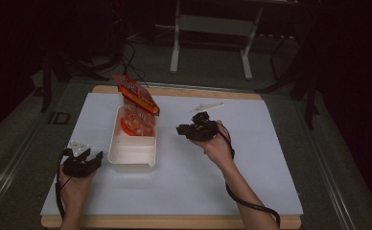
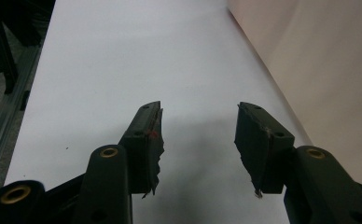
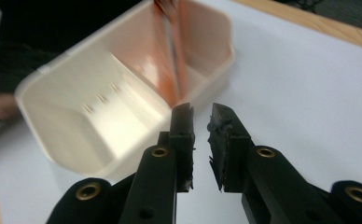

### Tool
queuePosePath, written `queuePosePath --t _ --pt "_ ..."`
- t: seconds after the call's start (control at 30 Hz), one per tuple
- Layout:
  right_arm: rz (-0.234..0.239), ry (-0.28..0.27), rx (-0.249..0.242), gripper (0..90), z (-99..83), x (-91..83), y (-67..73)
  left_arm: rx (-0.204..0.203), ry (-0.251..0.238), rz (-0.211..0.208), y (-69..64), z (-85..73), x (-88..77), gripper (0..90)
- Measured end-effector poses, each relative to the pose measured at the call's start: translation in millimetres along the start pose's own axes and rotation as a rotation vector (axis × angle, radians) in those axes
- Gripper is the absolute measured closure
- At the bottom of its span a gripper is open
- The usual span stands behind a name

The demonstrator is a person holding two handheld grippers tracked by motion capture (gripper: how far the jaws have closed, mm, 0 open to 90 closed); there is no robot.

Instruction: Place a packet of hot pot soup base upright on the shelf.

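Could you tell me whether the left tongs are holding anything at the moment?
No, the left tongs stand open with only the bare white table cover between the jaws, beside the cream bin.

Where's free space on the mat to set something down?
Bare: the white mat right of the right gripper, and the near strip in front of the bin. Crowded: the bin with its orange packets, left gripper beside it.

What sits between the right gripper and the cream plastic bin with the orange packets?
Nothing: in the high view, bare white table sheet separates the right gripper from the cream plastic bin. The right gripper view shows the same gap.
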State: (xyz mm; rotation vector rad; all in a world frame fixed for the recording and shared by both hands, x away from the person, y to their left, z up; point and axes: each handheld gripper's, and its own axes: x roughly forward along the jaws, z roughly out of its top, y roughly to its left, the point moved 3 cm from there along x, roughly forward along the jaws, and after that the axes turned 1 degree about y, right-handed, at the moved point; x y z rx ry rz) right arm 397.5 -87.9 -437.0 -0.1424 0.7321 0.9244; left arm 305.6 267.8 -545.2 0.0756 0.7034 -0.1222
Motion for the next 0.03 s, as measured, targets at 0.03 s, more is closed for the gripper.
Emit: queuePosePath --t 0.03 --pt "0.0 0.0 0.0 78.9 0.0 0.0 0.0 0.0 0.0 0.0 0.0 0.0 0.0 51.2"
